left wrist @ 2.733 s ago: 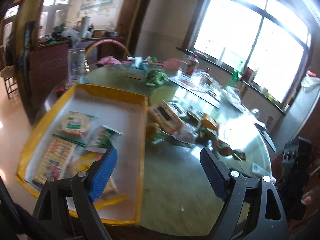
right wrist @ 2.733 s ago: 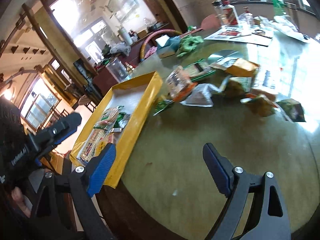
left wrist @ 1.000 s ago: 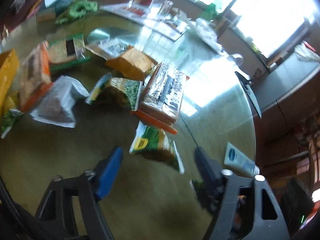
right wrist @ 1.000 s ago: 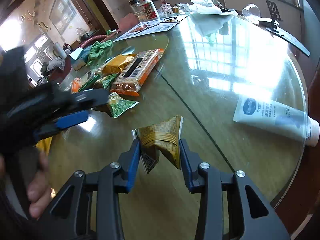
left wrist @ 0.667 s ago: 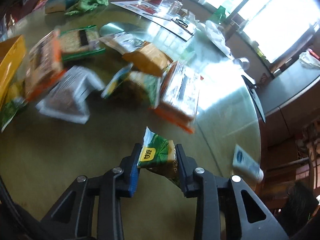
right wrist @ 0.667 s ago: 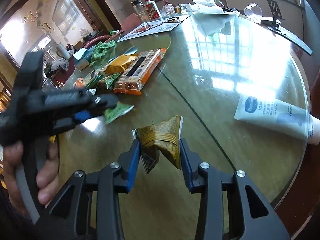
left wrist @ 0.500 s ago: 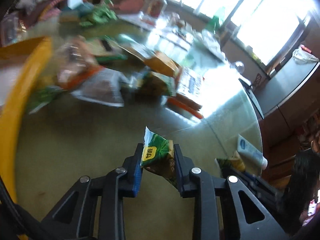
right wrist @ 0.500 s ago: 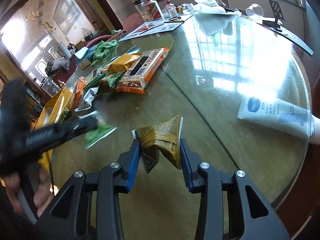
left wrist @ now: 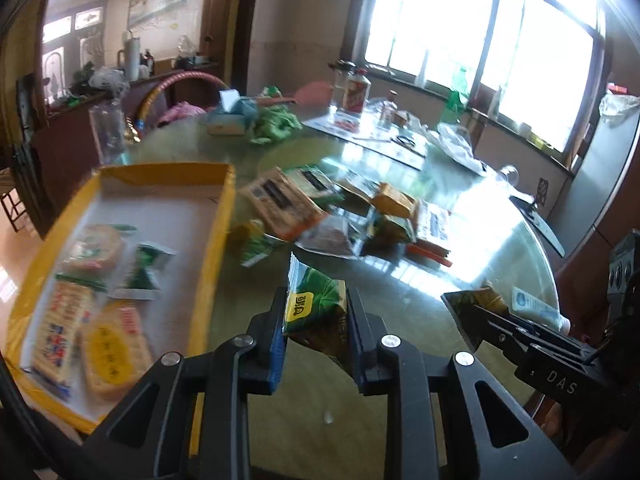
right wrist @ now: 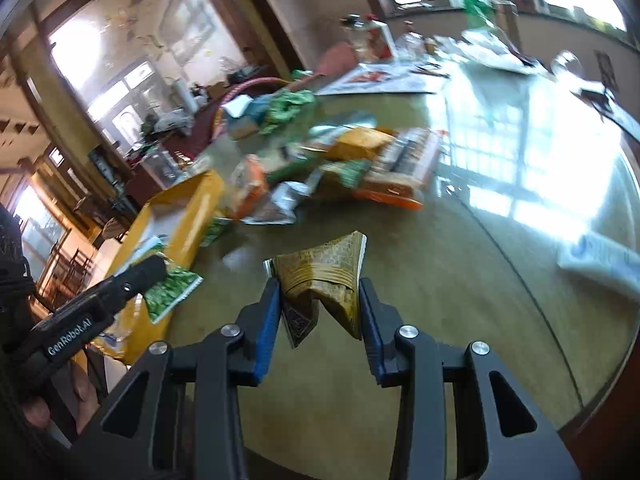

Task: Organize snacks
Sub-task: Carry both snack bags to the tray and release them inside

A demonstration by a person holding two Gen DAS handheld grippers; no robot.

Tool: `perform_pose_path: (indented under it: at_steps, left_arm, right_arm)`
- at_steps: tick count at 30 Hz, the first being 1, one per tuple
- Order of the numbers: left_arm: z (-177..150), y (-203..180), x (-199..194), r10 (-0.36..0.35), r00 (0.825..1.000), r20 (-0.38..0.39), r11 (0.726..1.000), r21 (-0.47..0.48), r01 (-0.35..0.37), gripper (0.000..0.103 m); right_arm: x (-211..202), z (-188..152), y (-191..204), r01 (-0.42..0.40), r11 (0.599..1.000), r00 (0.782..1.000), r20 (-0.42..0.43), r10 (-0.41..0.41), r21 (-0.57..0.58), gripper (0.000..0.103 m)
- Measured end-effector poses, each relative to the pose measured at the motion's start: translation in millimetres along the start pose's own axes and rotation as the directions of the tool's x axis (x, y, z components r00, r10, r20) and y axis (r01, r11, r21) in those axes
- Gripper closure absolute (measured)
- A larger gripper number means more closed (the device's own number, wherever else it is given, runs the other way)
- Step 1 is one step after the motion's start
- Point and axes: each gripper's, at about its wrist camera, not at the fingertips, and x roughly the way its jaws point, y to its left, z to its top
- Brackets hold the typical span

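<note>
Holding one snack packet in each gripper above the glass-topped table (left wrist: 500, 240).

The left gripper (left wrist: 316, 316) was seen clamped on a green snack packet (left wrist: 316, 300) with a yellow label, held clear of the table just to the right of the yellow tray (left wrist: 218, 224). The right gripper (right wrist: 318, 304) was seen clamped on a brown-gold snack packet (right wrist: 328, 268), crumpled between the blue pads (right wrist: 266, 320). Four wrapped snacks were recorded in the tray, among them a round cracker pack (left wrist: 94, 248) and a yellow round pack (left wrist: 112, 352). A pile of loose snacks (left wrist: 340, 216) was noted on the table beyond the tray. A white tube (left wrist: 536, 312) was noted near the table's right edge.
</note>
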Motion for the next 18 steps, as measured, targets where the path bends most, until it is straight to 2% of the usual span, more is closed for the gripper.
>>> perform_pose_path:
  at_steps: [3,7,10,16,18]
  left_arm:
    - [1.1,13.5,-12.8,0.044,0.999,0.032,0.999,-0.009,-0.044,0.078]
    - [1.2,39.7,-23.9,0.022,0.999,0.027,0.998,-0.067,-0.020,0.078]
    - [4.2,73.1,-34.6,-0.006,1.000,0.030,0.991,-0.137,0.010,0.078]
    - [24.0,148.8,-51.3,0.015,0.998,0.067,0.970,-0.243,0.001,0.078]
    - [38.6,172.3,-47.2,0.013,0.998,0.068,0.966,-0.259,0.005,0.078]
  right_arm:
    - [2.7,4.9,25.7,-0.045,0.998,0.999,0.001,0.045,-0.042,0.064]
    - [12.4,10.4,57.4,-0.089,0.993,0.996,-0.019,0.088,-0.083,0.063]
    - [21.4,17.5,82.8,-0.132,0.984,0.991,-0.043,0.128,-0.118,0.064]
    - [56.1,34.6,138.8,-0.213,0.961,0.973,-0.129,0.192,-0.178,0.064]
    - [74.0,41.5,156.4,-0.217,0.956,0.970,-0.151,0.189,-0.197,0.064]
